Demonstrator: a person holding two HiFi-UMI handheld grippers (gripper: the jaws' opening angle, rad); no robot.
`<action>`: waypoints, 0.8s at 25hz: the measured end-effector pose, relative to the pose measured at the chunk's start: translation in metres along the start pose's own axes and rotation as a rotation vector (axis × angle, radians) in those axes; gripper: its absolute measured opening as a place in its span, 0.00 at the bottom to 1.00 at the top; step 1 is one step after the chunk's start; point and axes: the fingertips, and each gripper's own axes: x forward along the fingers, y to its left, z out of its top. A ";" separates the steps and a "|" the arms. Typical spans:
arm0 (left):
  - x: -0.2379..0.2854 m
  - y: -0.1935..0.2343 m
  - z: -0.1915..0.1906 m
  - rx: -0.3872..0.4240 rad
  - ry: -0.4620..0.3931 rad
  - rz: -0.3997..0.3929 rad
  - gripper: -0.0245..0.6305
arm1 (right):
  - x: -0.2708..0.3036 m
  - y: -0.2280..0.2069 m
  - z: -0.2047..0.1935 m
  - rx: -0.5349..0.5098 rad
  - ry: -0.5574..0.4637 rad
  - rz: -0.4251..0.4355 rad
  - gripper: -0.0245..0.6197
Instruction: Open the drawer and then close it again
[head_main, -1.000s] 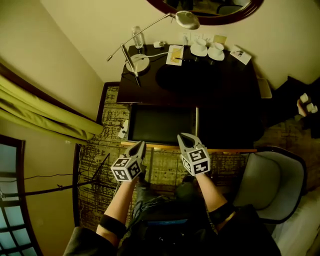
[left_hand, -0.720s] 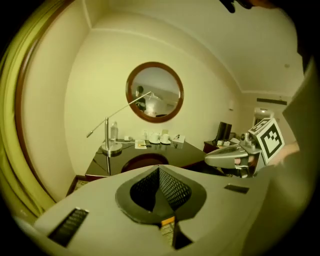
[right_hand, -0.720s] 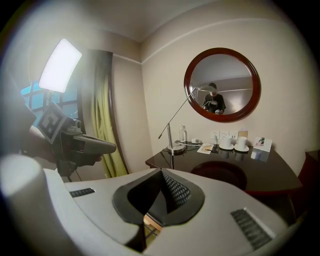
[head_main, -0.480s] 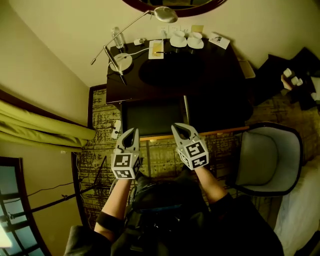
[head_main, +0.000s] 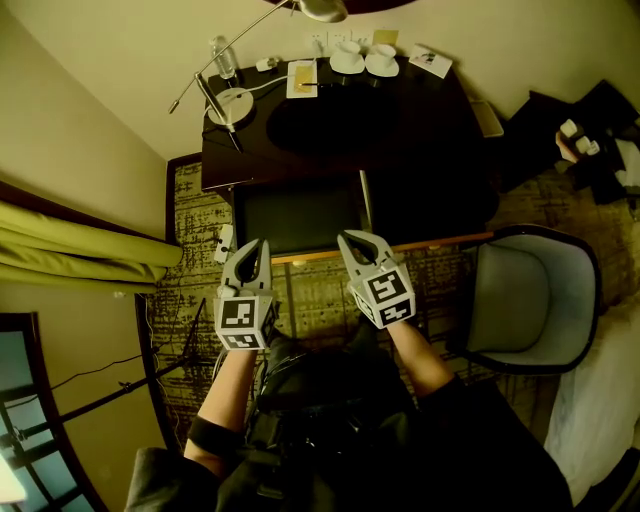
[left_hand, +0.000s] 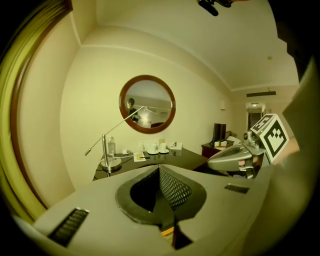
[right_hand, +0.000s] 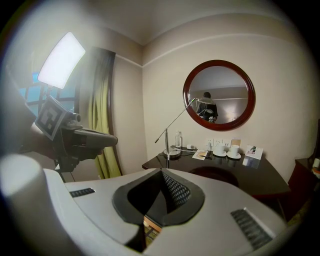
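With the drawer (head_main: 300, 215) standing pulled out from under the dark desk (head_main: 400, 130), I judge the opening half done and the closing push not yet made. The drawer lies straight ahead of my two tools and lower than them. Its pale wooden front edge (head_main: 440, 243) runs crosswise, left to right, so its long axis sits square to the line both grippers point along. My left gripper (head_main: 252, 250) has its jaws pressed together with nothing between them, its tip near the drawer's left front corner. My right gripper (head_main: 352, 242) is likewise closed and empty, its tip over the front edge, nearer the middle of the open box. From above I cannot tell whether either tip touches the wood. Each gripper's own view looks out over the desk top toward the round mirror (right_hand: 219, 95), with only a sliver of wood below the jaws, so I take them to be above it. The right looks slightly nearer; closing calls for a push away from me on that front edge.
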 end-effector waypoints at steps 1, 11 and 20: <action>0.001 -0.002 -0.002 0.002 0.003 -0.003 0.04 | -0.001 -0.001 -0.001 0.000 0.003 0.000 0.04; 0.013 -0.039 -0.055 -0.020 0.103 -0.049 0.04 | -0.016 -0.010 -0.015 0.015 0.021 0.002 0.04; 0.056 -0.095 -0.197 -0.063 0.285 -0.068 0.04 | 0.002 -0.035 -0.060 0.012 0.067 0.009 0.04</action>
